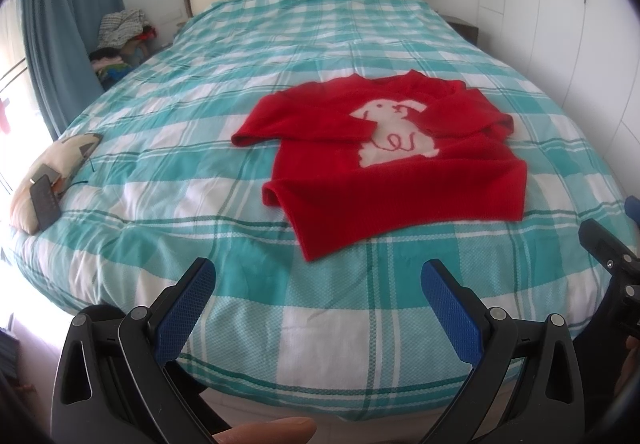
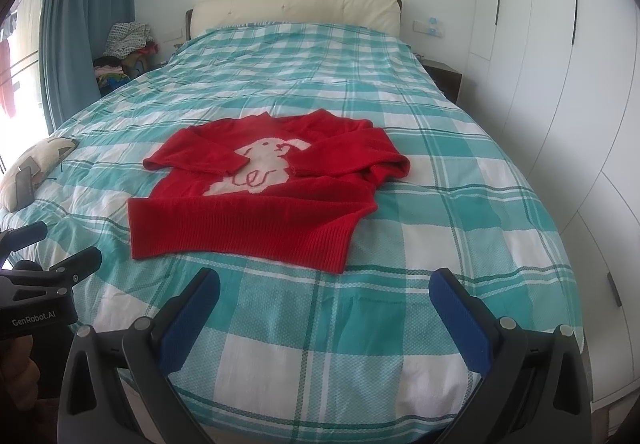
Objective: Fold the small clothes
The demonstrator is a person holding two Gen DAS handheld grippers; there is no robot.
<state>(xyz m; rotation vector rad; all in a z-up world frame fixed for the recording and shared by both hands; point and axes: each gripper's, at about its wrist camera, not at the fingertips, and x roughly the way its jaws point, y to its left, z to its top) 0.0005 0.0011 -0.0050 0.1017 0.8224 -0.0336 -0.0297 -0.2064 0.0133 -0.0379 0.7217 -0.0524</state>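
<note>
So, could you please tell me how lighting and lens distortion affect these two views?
Left wrist view: daylight blows out the left edge beside the curtain; fisheye bulges the bed into a dome. Right wrist view: even light, the red sweater sharp, wardrobe doors bowed, corners vignetted black.

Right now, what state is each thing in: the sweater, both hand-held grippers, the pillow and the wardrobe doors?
Sweater: flat on the bed, front up, both sleeves folded across the chest, body not yet folded.
Left hand-held gripper: open, empty, short of the hem.
Right hand-held gripper: open, empty, short of the hem.
Pillow: at the bed's left edge, dark flat object on it.
Wardrobe doors: closed.
</note>
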